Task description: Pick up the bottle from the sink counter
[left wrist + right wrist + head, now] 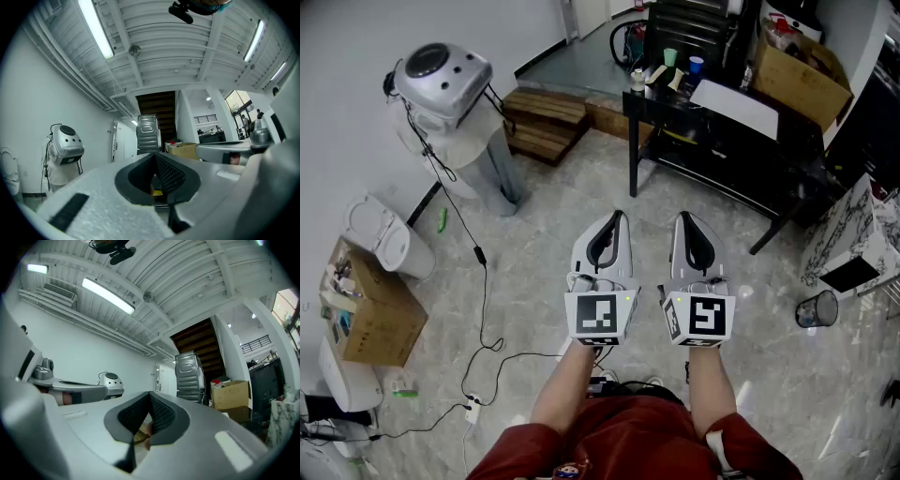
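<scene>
I see no sink counter in any view. A small pale bottle (637,80) stands on the near left corner of a black table (727,141), well ahead of both grippers. My left gripper (616,217) and right gripper (683,217) are held side by side at waist height above the floor, pointing toward that table. Both are shut with nothing between the jaws. In the left gripper view the left gripper (155,157) has its dark pads closed together. The right gripper (150,395) looks the same in the right gripper view.
A green cup (670,56), a blue cup (696,64) and a white sheet (734,106) lie on the table, a cardboard box (797,70) behind. At left stand a silver machine (441,80), wooden pallets (544,120), a white bin (386,236) and a floor cable (483,309). A mesh bin (817,308) stands right.
</scene>
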### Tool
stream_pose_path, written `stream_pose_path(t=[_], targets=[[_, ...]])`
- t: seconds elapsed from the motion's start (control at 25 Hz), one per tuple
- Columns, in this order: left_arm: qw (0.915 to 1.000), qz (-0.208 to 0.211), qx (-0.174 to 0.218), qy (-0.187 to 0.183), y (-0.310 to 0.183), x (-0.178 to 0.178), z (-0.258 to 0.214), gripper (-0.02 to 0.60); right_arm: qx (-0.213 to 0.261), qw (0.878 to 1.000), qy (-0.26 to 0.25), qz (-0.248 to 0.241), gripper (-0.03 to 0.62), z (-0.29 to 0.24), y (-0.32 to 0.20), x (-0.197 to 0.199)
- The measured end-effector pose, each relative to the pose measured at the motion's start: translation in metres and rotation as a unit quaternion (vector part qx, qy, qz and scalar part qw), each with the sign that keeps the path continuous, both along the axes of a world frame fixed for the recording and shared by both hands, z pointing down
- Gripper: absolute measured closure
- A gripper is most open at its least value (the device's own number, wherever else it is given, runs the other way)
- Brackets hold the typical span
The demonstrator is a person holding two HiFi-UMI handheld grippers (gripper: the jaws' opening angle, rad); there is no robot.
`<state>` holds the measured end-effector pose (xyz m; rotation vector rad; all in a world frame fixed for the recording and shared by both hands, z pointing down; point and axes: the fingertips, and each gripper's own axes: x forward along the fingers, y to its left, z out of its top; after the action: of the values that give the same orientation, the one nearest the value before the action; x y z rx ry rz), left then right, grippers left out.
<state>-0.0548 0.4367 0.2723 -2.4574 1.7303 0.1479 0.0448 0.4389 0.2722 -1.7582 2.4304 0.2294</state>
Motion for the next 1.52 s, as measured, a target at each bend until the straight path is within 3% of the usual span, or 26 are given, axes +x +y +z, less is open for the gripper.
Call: stream_pose_path(t=[0.28,0.68,1.52], targets=[[0.9998,0.016,0.0,0.01,0.06,0.034,-0.008,0.578,0.0,1.0,-0.002,0.003,0.594,-0.008,0.06,0.028],[0.9999,0.011,0.004,-0.002,0.101,0.066,-0.004,0.578,-0.011,1.0,-0.014,-0.001,0.594,-0.002,0.098,0.061],[0.9999,0.01,0.003,0.009,0.102,0.116,0.001,0.578,-0.033,0.998,-0.047,-0.019,0.594,0.002,0.098,0.116]])
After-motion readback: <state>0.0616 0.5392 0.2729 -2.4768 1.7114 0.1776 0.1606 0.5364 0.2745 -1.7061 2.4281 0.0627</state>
